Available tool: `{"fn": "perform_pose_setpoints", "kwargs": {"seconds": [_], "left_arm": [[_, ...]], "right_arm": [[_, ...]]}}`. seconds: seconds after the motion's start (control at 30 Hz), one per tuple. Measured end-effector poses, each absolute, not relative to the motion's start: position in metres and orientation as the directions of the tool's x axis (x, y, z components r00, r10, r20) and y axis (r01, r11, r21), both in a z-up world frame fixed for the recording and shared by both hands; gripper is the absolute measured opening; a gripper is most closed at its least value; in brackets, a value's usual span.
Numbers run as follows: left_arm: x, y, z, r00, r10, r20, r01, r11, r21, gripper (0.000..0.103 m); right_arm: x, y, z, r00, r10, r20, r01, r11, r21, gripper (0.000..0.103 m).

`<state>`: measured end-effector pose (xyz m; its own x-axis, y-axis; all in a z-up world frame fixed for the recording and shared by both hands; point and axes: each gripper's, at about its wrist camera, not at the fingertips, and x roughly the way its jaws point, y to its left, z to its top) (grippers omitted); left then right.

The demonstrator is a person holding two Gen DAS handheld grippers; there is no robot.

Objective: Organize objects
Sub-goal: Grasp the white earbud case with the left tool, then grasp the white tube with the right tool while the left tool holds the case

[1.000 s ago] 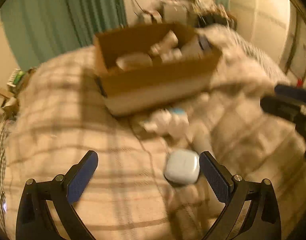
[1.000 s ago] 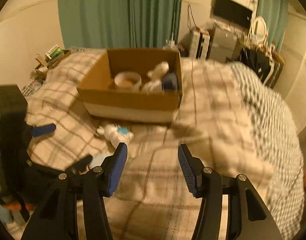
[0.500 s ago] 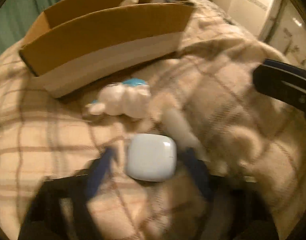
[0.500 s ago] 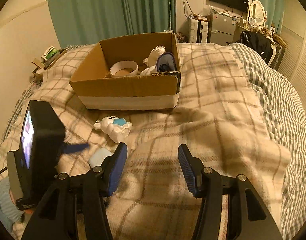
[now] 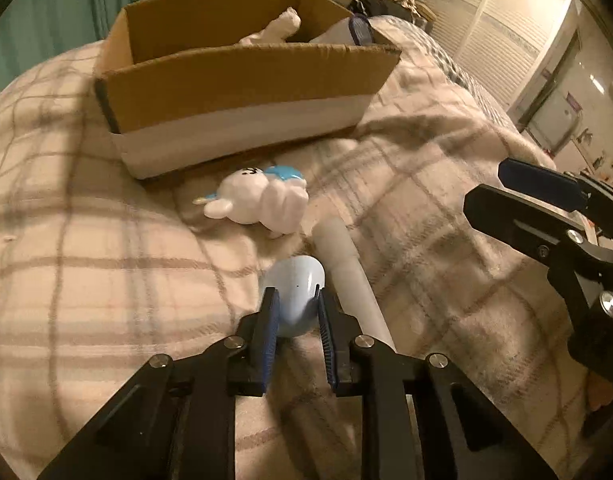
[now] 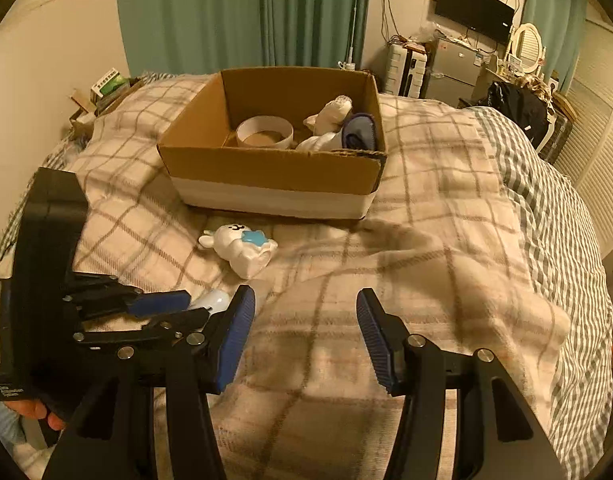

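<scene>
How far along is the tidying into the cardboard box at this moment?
Done: a white tape ring and a few pale items already sit in the brown cardboard box. In hand: the left gripper is closing on the small pale-blue rounded case, which is between its pads. Left: the white bunny figurine and white tube on the plaid blanket. The right gripper is open, empty.

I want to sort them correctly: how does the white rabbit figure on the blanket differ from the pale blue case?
The rabbit figure lies free near the cardboard box; the pale blue case sits between the closing left gripper fingers. The rabbit is lumpy, white with a blue patch; the case is smooth and plain. Both are outside the box.
</scene>
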<state>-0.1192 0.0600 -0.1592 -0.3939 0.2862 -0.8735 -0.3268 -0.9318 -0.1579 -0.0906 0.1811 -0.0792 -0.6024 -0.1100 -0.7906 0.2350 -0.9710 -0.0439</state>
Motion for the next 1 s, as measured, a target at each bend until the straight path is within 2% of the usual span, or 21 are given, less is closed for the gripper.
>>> {"fn": "perform_pose_setpoints", "kwargs": {"seconds": [0.03,0.07,0.1,0.3,0.37,0.4,0.5,0.63,0.73,0.87,1.0], "left_arm": [[-0.118,0.063,-0.163,-0.397,0.274,-0.876,-0.333,-0.932,-0.140,0.030],[-0.118,0.064,-0.168,-0.390,0.252,-0.886,-0.338,-0.934,-0.117,0.042],[-0.117,0.065,-0.176,-0.379,0.223,-0.898,-0.338,-0.937,-0.089,0.048],[-0.130,0.069,-0.199,-0.324,0.189,-0.927,-0.333,-0.940,-0.075,0.056],[-0.133,0.069,-0.201,-0.311,0.192,-0.931,-0.332,-0.940,-0.083,0.057],[-0.133,0.068,-0.201,-0.310,0.198,-0.930,-0.327,-0.940,-0.091,0.052],[-0.127,0.059,-0.192,-0.326,0.235,-0.916,-0.312,-0.941,-0.130,0.050],[-0.114,0.029,-0.166,-0.384,0.344,-0.857,-0.235,-0.934,-0.270,0.050],[-0.105,0.002,-0.144,-0.466,0.358,-0.809,-0.170,-0.934,-0.315,0.050],[-0.095,-0.027,-0.116,-0.554,0.303,-0.775,-0.124,-0.951,-0.284,0.050],[-0.107,-0.020,-0.109,-0.599,0.201,-0.775,-0.109,-0.979,-0.170,0.050]], "right_arm": [[-0.091,0.181,-0.080,-0.601,-0.106,-0.792,0.231,-0.972,-0.044,0.052],[-0.091,0.183,-0.081,-0.598,-0.107,-0.794,0.226,-0.973,-0.040,0.052],[-0.092,0.185,-0.082,-0.596,-0.108,-0.796,0.221,-0.975,-0.033,0.052],[-0.093,0.190,-0.087,-0.586,-0.117,-0.802,0.208,-0.978,-0.009,0.053],[-0.092,0.190,-0.088,-0.585,-0.121,-0.802,0.209,-0.978,-0.005,0.052],[-0.092,0.190,-0.088,-0.585,-0.122,-0.802,0.209,-0.978,-0.004,0.052],[-0.091,0.189,-0.087,-0.584,-0.126,-0.802,0.213,-0.977,-0.001,0.052],[-0.089,0.184,-0.084,-0.588,-0.123,-0.800,0.227,-0.974,-0.018,0.052],[-0.091,0.181,-0.084,-0.582,-0.131,-0.802,0.242,-0.970,-0.017,0.053],[-0.098,0.163,-0.092,-0.533,-0.137,-0.835,0.291,-0.956,-0.029,0.053],[-0.106,0.139,-0.114,-0.446,-0.150,-0.882,0.350,-0.937,-0.018,0.053]]}}
